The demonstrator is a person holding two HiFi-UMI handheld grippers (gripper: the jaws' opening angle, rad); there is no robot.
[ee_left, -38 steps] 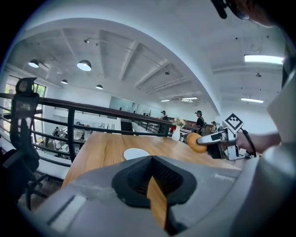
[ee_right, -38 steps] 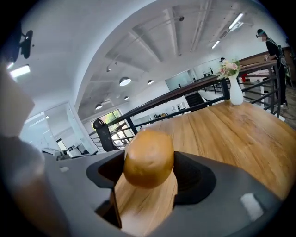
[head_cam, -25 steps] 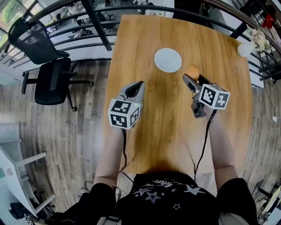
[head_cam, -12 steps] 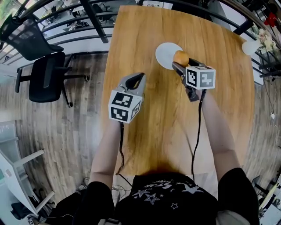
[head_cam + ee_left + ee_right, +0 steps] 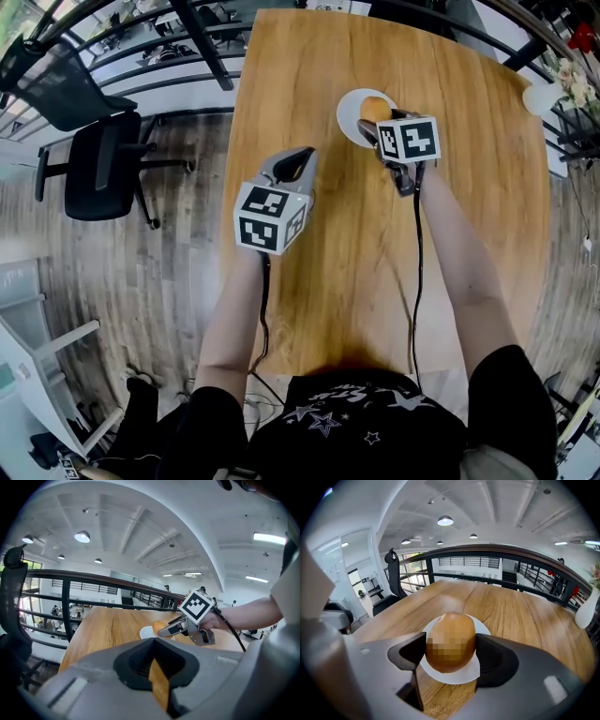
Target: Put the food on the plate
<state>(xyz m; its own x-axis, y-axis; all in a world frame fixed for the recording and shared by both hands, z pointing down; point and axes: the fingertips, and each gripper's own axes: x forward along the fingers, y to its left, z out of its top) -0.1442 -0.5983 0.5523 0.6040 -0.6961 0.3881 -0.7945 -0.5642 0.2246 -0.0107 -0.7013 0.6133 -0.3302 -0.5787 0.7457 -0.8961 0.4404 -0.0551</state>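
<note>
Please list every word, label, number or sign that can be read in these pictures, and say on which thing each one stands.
No readable text anywhere.
Cube on the left gripper: black-and-white square markers only, no letters.
Cube on the right gripper: the same kind of markers.
Black shirt: white stars and a scrawled print, too blurred to read.
White plate and the round orange-brown food: blank.

**Bright, even light; strong fisheye bend**

Ceiling lamps (image 5: 82, 536) and daylight from the windows (image 5: 410, 559) light the room evenly. Shadows on the bench (image 5: 309, 94) are soft. All views bow at the edges. The left hand-held gripper (image 5: 157, 684), close to its lens, is out of focus.
</note>
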